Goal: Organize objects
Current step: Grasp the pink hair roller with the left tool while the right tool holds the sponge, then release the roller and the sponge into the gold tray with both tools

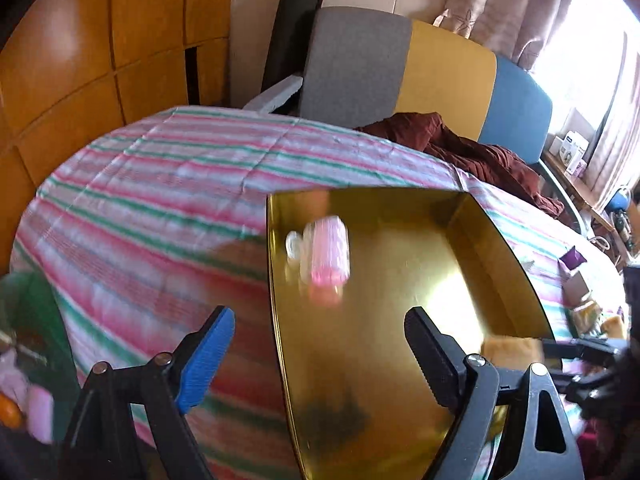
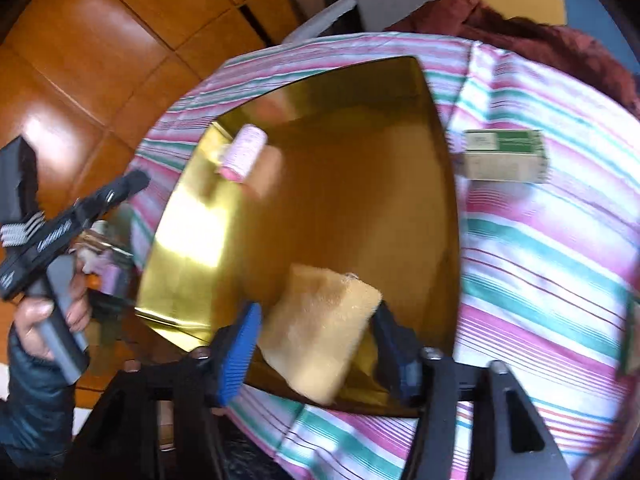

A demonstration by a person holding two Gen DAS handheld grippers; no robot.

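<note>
A shiny gold tray (image 1: 400,360) (image 2: 340,184) lies on a bedspread striped in pink, green and white. Inside it, near its far left side, is a small pink bottle (image 1: 330,252) (image 2: 244,152), blurred, with a clear cap-like piece (image 1: 294,244) beside it. My left gripper (image 1: 320,360) is open over the tray's left rim, with nothing between its fingers. My right gripper (image 2: 318,352) is open over the tray's near edge. A fuzzy yellow sponge-like pad (image 2: 320,328) (image 1: 512,352) sits tilted between its fingers, on the tray; the pads do not visibly press it.
A green and white box (image 2: 504,156) lies on the bedspread (image 1: 160,200) right of the tray. A maroon cloth (image 1: 460,148) is heaped at the headboard. A green container (image 1: 24,308) with pink items sits at the left. A hand (image 2: 40,312) holds the left gripper's handle.
</note>
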